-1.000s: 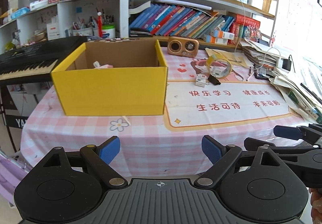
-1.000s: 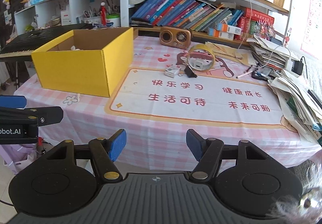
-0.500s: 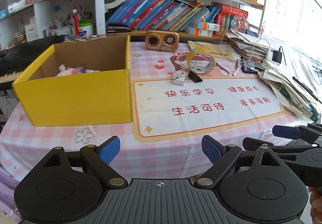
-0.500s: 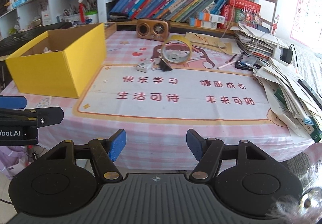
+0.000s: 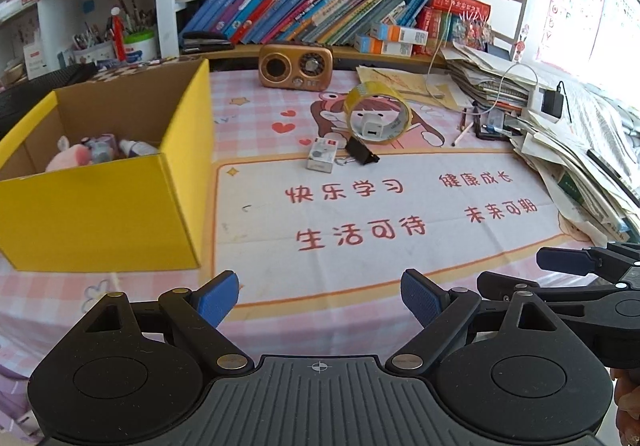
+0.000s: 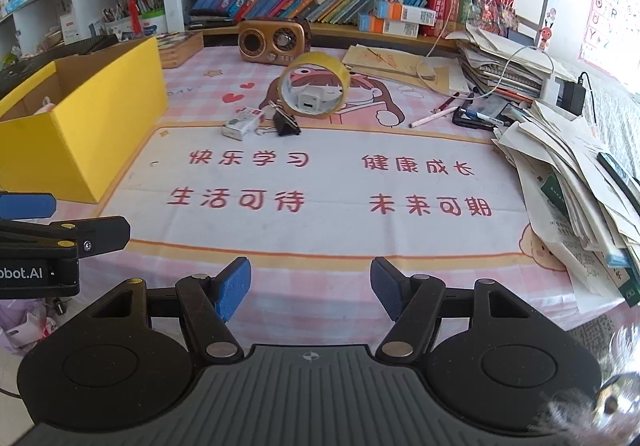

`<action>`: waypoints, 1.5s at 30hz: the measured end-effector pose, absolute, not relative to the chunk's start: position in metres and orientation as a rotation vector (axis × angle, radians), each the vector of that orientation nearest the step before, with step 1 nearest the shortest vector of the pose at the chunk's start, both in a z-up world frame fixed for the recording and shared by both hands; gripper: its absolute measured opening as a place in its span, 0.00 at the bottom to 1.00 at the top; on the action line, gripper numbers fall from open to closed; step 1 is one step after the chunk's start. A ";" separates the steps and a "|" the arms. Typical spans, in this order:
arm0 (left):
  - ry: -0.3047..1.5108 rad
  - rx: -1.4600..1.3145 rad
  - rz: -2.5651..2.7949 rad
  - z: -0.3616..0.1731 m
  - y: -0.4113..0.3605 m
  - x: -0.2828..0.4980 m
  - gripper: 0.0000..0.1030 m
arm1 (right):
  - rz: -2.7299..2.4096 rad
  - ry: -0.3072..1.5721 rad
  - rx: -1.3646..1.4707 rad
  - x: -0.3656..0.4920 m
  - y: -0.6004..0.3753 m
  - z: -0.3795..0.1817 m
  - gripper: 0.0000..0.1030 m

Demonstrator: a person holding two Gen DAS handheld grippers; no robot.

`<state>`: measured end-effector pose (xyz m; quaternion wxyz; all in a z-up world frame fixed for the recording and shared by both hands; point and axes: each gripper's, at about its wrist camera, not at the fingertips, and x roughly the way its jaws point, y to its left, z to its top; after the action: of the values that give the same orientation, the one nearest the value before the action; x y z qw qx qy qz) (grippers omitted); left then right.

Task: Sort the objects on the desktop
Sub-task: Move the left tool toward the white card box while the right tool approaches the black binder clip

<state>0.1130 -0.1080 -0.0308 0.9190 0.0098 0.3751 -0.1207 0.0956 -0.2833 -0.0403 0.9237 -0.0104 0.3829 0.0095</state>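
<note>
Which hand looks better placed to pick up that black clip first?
Probably the right tool: the black clip lies nearly straight ahead of its empty, open jaws. The left tool is also empty, nearer the yellow box.

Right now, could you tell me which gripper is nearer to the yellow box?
Left. The left gripper hangs just off the yellow box, beside its near right corner. The right gripper sits further right, over the table's near edge, with the left gripper between it and the box.
</note>
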 end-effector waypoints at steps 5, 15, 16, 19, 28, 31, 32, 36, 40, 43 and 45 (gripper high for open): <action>0.772 0.021 -0.235 -0.031 -0.123 0.125 0.88 | 0.035 0.796 -0.017 0.112 -0.300 -0.043 0.62; 0.775 0.021 -0.184 -0.028 -0.141 0.146 0.88 | 0.086 0.802 -0.009 0.140 -0.323 -0.045 0.62; 0.775 0.020 -0.178 -0.028 -0.143 0.147 0.88 | 0.092 0.801 -0.009 0.143 -0.325 -0.046 0.62; 0.776 0.013 -0.167 -0.027 -0.147 0.153 0.88 | 0.107 0.801 -0.010 0.150 -0.330 -0.046 0.62; 0.771 -0.006 -0.134 -0.030 -0.155 0.174 0.88 | 0.154 0.794 -0.022 0.178 -0.334 -0.052 0.61; 0.772 -0.018 -0.118 -0.030 -0.154 0.184 0.87 | 0.174 0.790 -0.021 0.189 -0.337 -0.055 0.61; 0.773 -0.021 -0.112 -0.030 -0.154 0.187 0.87 | 0.179 0.790 -0.021 0.193 -0.338 -0.056 0.61; 0.775 -0.026 -0.090 -0.032 -0.155 0.201 0.87 | 0.203 0.781 -0.036 0.212 -0.338 -0.061 0.60; 0.778 -0.027 -0.078 -0.035 -0.157 0.217 0.86 | 0.246 0.774 -0.050 0.231 -0.338 -0.066 0.58; 0.788 -0.034 -0.074 -0.039 -0.160 0.228 0.81 | 0.276 0.772 -0.065 0.245 -0.336 -0.068 0.55; 0.797 -0.036 -0.070 -0.043 -0.162 0.237 0.80 | 0.301 0.769 -0.069 0.255 -0.334 -0.070 0.54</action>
<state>0.2375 -0.1620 -0.0426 0.9209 -0.0175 0.3879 -0.0342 0.2548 -0.3342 -0.0702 0.9153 -0.0335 0.3738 0.1463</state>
